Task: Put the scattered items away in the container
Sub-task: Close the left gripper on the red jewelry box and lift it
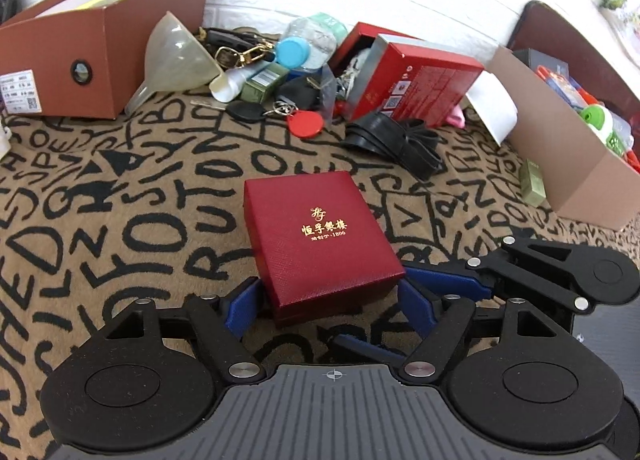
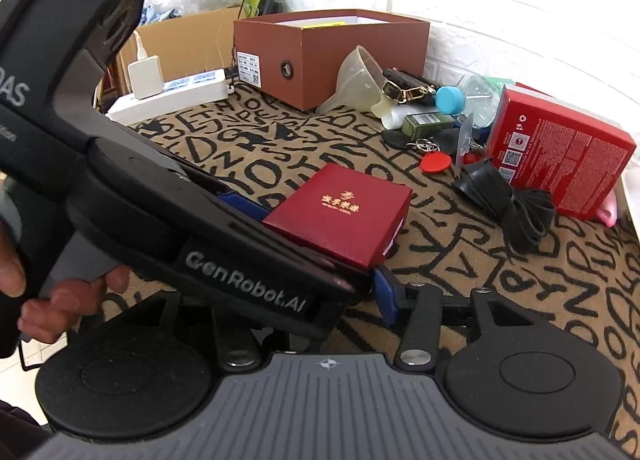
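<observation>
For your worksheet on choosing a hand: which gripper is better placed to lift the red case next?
Probably left. The left gripper already straddles the red case, a finger on each side; the right gripper sits beside it.

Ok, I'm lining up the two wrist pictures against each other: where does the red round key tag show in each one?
Left wrist view: the red round key tag lies above centre, on the patterned cloth just below the clutter pile.
Right wrist view: the same tag sits right of centre, in the upper half, beside the key ring.
Shared landmark: the dark red gift box with gold lettering, nearer the camera than the tag in both.
</observation>
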The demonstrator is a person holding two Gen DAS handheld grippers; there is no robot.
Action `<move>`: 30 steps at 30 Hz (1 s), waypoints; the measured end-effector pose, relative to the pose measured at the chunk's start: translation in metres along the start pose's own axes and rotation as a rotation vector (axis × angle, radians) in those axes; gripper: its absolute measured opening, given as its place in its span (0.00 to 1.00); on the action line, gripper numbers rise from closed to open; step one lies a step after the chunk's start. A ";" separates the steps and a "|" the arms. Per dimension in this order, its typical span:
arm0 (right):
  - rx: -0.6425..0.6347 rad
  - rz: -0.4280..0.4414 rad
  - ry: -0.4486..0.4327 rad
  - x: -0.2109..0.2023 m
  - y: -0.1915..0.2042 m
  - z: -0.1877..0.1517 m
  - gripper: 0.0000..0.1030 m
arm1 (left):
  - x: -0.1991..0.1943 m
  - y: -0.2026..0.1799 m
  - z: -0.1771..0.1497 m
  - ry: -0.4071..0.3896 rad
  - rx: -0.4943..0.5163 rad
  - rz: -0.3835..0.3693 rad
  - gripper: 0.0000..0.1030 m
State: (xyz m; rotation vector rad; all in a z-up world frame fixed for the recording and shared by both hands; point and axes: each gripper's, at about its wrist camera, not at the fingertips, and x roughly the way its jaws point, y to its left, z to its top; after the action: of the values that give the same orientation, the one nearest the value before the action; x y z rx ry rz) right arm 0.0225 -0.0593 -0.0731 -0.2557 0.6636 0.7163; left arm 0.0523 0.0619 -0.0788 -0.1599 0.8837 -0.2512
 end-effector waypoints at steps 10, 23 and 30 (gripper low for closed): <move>-0.031 -0.025 -0.010 -0.001 -0.003 0.003 0.64 | 0.000 0.008 0.002 -0.006 -0.005 0.008 0.85; -0.069 0.020 0.020 0.012 -0.008 0.008 0.69 | 0.004 0.012 0.007 -0.001 -0.004 -0.015 0.86; -0.078 0.016 0.020 0.017 -0.008 0.011 0.69 | 0.008 0.010 0.010 0.002 -0.003 -0.016 0.87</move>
State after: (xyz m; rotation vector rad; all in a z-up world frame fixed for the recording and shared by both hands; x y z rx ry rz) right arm 0.0429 -0.0518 -0.0753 -0.3300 0.6585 0.7568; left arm 0.0663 0.0692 -0.0813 -0.1696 0.8847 -0.2654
